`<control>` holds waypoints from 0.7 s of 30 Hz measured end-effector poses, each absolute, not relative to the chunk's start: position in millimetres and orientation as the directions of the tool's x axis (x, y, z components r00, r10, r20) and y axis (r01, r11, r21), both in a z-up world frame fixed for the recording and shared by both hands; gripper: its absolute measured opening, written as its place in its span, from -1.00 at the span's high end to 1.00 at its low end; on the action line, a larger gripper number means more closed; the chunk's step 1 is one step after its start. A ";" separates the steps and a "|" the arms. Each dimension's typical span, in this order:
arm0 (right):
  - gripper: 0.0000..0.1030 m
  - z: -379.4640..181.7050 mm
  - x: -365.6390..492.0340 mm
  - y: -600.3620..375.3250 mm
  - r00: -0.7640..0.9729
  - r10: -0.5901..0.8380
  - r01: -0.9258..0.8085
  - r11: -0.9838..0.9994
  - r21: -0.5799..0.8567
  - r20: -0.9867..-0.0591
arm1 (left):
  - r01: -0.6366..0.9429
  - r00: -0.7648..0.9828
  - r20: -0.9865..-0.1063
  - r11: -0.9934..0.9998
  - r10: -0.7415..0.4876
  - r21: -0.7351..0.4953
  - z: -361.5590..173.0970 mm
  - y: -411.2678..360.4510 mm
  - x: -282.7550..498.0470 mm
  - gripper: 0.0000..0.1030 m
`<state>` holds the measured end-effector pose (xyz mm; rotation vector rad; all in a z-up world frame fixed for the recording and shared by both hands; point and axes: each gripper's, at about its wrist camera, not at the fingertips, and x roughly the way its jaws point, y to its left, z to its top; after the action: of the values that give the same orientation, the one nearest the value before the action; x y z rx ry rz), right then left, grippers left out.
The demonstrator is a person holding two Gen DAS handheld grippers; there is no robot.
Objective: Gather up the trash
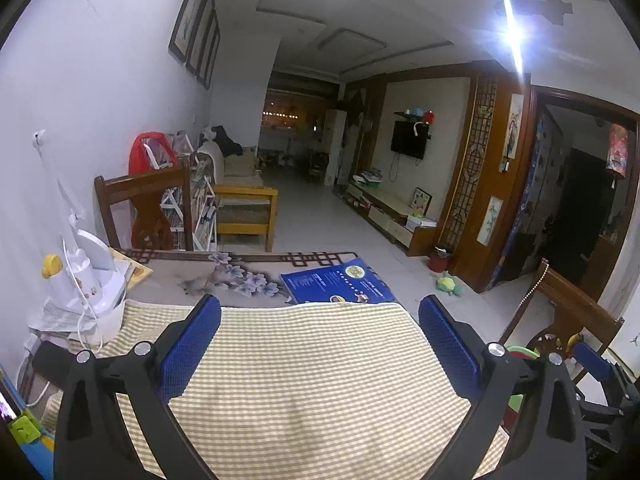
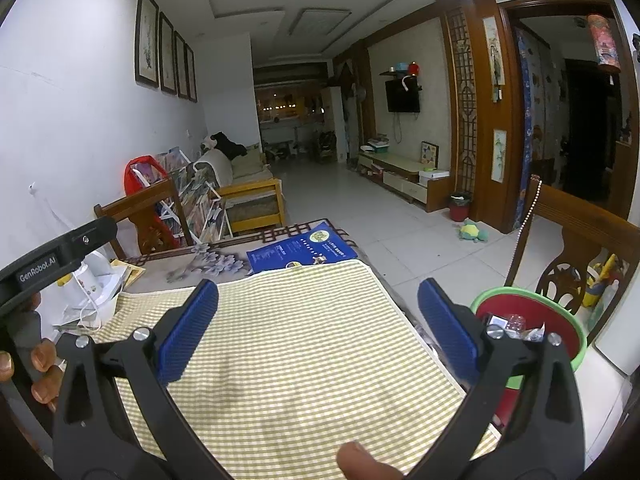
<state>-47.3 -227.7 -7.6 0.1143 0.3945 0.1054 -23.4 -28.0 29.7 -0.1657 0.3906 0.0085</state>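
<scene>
At the bottom of each wrist view a black plastic gripper is seen with its two blue, mesh-textured pads spread wide and nothing held between them: the left gripper (image 1: 320, 344) and the right gripper (image 2: 318, 332) are both held over a yellow-and-white checked cloth (image 1: 304, 376) that is spread flat on the table. In the lower right of the right wrist view a round basin (image 2: 576, 344), red inside with a green rim, is seen beside the table edge; the trash (image 2: 516, 326) lies in it as crumpled clear plastic and a small pale packet, details too small to tell. Beyond the cloth, at mid-frame, a glossy blue booklet (image 1: 340, 284) is laid on a grey tabletop printed with purple flowers (image 1: 236, 280). At the left edge a white plastic appliance (image 1: 94, 280) with a yellow knob is stood. Farther off, a carved wooden chair back (image 1: 148, 208) is seen.
</scene>
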 end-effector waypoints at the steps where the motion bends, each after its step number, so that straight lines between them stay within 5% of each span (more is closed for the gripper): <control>1: -0.91 -7.5 -47.0 -227.9 0.918 0.125 -0.081 0.988 0.132 -0.377 | -0.041 0.924 -0.381 0.986 -0.023 -0.159 29.6 -27.9 -23.0 -0.85; 21: -0.91 -14.0 -36.6 -232.4 0.903 0.146 -0.100 0.986 0.134 -0.405 | -0.028 0.919 -0.394 0.989 -0.032 -0.145 24.2 -29.8 -17.9 -0.85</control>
<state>-36.6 -232.4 -14.0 0.1113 0.4265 0.1274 -17.9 -29.8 24.2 -0.1492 0.4065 -0.0021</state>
